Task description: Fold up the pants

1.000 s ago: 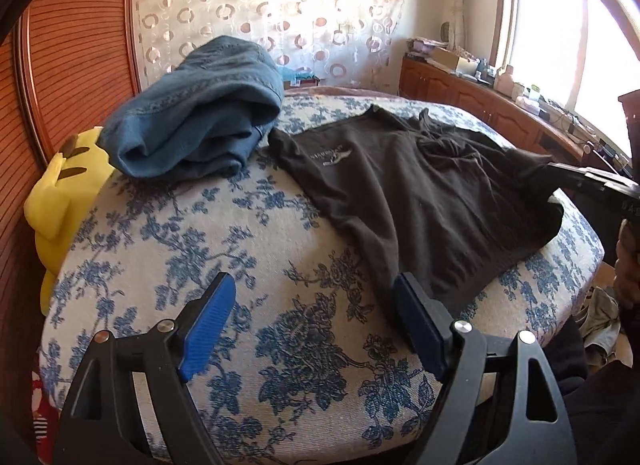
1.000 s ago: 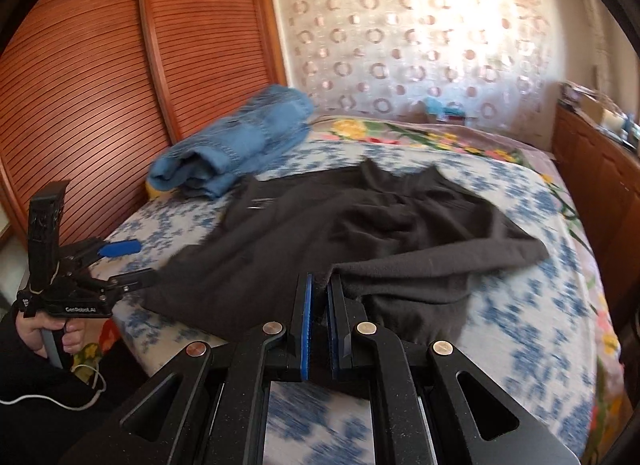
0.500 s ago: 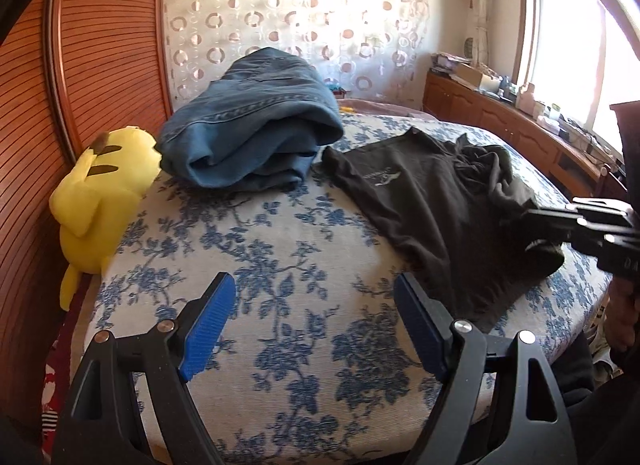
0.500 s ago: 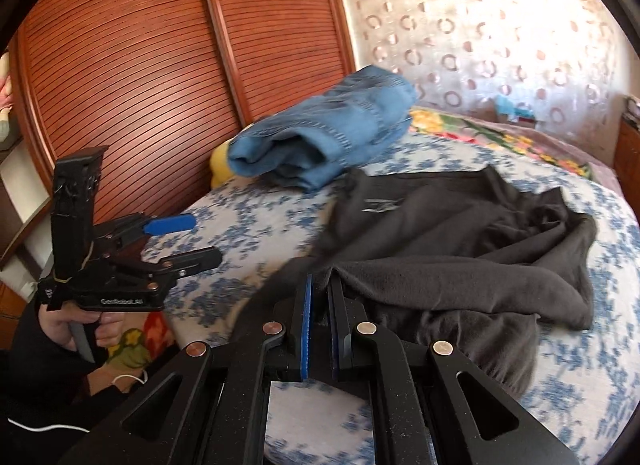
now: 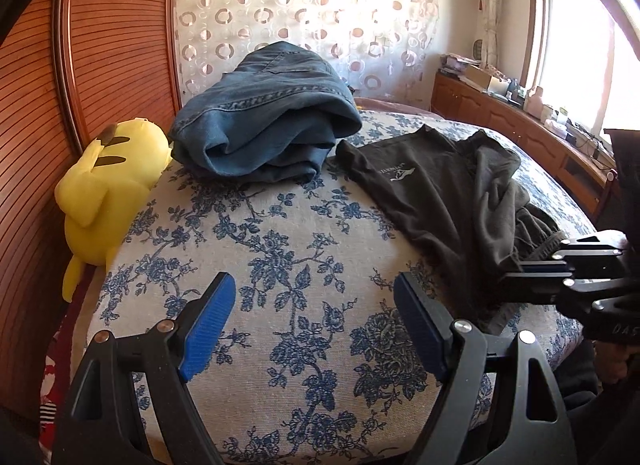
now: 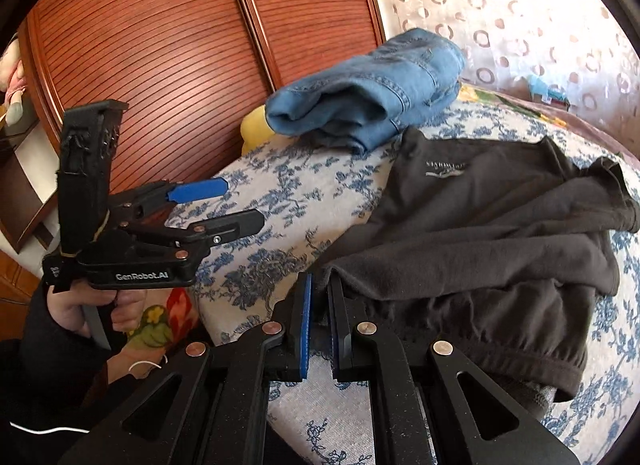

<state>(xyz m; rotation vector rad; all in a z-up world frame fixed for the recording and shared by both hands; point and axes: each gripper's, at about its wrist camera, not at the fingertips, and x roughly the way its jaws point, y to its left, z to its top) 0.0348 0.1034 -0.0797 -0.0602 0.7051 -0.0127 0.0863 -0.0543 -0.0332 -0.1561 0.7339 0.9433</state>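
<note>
1. Left gripper (image 5: 314, 319): held level over the near edge of the bed (image 5: 280, 265), blue-padded tongs spread wide apart, nothing between them. In the right wrist view it shows side-on at far left (image 6: 236, 203), gripped from below by the person's left hand (image 6: 92, 305); the body reads "GenRobot.AI" in white.

2. Plush toy (image 5: 108, 177): yellow, with dark ear tips, lying at the bed's edge against the ribbed wooden wall panel (image 5: 36, 145), ahead and left of the left tongs.

3. Folded jeans (image 5: 268, 125): blue denim, a thick bundle on the floral cover, ahead of the left tongs, just beside the plush toy.

4. Black pants (image 5: 444, 189): spread rumpled on the bed, ahead and right of the left tongs, one corner close to the jeans. A small white logo with lettering sits on the fabric; the wording is too small to read.

5. Right gripper (image 6: 319, 307): low at the near edge of the bed, tongs nearly together, clamped on a dark edge of the black pants (image 6: 500, 233). In the left wrist view it enters from the right (image 5: 516, 279); the letters "DAS" show on its body.
</note>
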